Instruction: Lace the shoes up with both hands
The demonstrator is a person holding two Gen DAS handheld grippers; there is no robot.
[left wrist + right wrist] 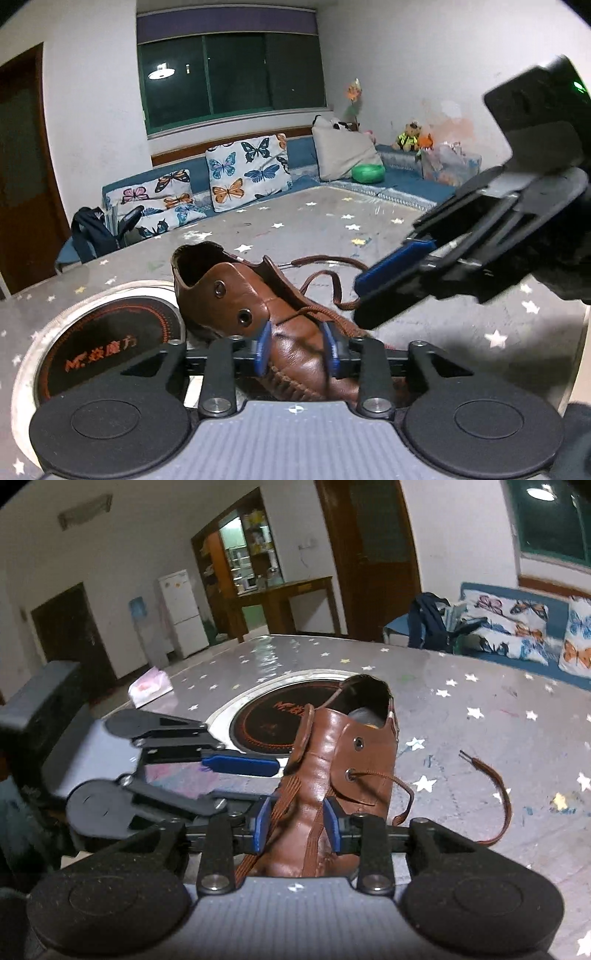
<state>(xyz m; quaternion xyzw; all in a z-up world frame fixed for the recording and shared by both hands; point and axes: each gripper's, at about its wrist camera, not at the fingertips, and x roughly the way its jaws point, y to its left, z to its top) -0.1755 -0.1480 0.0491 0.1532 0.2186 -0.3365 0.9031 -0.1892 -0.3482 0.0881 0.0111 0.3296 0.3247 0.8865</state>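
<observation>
Shoe [240,299]: brown leather, lying on the star-patterned table [332,221], heel beside the round black inset plate [110,332], toe toward both tongs.
Lace [498,805]: mostly unthreaded; one end trailing loose on the table to the shoe's right, tip pointing away; another length running through a lower eyelet [349,774].
Left tongs [295,345]: standing partly open, straddling the tongue and vamp; pads not clearly pressing, nothing gripped as far as visible.
Right tongs [295,825]: also partly open, framing the tongue and two flat lace runs; holding nothing clearly.
Step in hand: judging as settling on the shoe before picking up a lace end.
Doing it well: steadying the shoe with one side, pinching the lace close behind its stiff tip with the other, lining the tip up square with the next open eyelet [357,743], avoiding twisting the flat lace.
Risk: shoe sliding on the glossy cloth.
</observation>
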